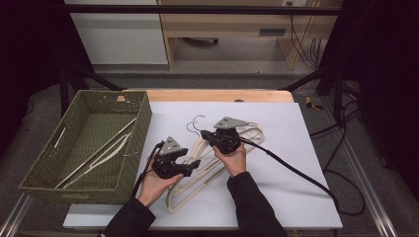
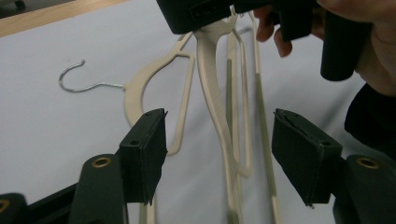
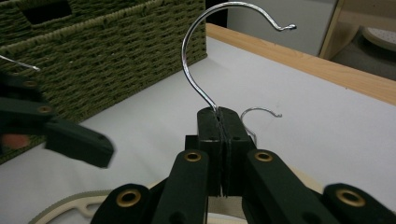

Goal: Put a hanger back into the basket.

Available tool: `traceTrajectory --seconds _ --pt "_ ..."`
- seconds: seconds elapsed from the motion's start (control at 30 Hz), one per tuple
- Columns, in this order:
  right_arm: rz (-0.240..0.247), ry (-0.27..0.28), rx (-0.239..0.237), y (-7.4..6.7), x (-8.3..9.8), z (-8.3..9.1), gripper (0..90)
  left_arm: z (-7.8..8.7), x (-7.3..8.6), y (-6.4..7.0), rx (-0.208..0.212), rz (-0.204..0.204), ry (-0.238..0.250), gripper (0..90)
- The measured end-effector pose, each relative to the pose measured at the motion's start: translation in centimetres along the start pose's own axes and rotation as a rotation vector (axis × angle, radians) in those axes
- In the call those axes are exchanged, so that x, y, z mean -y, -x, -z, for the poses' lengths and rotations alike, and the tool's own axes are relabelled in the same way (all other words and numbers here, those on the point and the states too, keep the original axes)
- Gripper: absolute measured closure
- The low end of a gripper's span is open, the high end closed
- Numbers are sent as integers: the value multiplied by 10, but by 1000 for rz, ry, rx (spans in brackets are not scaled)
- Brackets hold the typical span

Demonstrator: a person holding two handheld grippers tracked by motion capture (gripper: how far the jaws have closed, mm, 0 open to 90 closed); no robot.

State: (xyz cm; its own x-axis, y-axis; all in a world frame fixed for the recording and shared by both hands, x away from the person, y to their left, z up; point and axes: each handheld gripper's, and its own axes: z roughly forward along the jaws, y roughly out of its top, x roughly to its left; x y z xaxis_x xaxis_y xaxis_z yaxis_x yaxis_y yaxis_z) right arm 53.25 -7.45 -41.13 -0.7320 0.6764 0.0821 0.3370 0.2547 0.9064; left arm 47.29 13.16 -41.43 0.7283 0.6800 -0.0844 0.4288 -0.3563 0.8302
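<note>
Your right gripper (image 3: pixel 219 154) clamped on cream hanger (image 2: pixel 212 84) at base of its metal hook (image 3: pixel 201 70), hook rising above jaws. Your left gripper (image 2: pixel 219 149) jaws apart, hanger's arm between them, untouched. More hangers (image 1: pixel 190 190) beneath on white mat (image 1: pixel 296 148), green basket (image 1: pixel 138 128) alongside.

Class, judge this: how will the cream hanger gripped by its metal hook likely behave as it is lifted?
Held at the hook by the right gripper, the hanger will probably swing. Its thin frame looks light and fairly stiff. It may snag the hangers lying beneath.
</note>
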Motion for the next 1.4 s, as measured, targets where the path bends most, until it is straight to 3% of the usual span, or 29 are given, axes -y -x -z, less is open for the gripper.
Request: traceTrajectory --seconds 0.1,0.3,0.47,0.57,0.67,0.83,0.97,1.07,1.23,1.4 --pt "20 14 -9 -2 0 5 896 -13 -8 -3 49 38 -23 439" --pt "26 29 -25 -5 2 16 895 -27 -12 0 74 44 -57 616" --pt "27 23 -30 -6 3 21 894 -30 -12 1 119 105 -53 794" --pt "27 15 -33 -7 3 24 889 -28 -13 4 111 113 -55 812" --pt "28 20 -39 -9 3 36 877 -24 -12 8 143 137 -31 839" --pt "27 44 -42 -11 7 63 788 -18 -14 23 148 101 -8 856" --pt "6 79 -35 -8 16 95 670 -11 -17 33 134 63 -1 857" --pt "-25 90 -21 -2 22 113 634 -5 -19 35 128 48 12 857" --pt "-73 112 13 10 35 139 496 14 -25 36 118 18 43 856" --pt "-77 123 38 16 44 155 354 36 -35 36 109 -17 85 857"
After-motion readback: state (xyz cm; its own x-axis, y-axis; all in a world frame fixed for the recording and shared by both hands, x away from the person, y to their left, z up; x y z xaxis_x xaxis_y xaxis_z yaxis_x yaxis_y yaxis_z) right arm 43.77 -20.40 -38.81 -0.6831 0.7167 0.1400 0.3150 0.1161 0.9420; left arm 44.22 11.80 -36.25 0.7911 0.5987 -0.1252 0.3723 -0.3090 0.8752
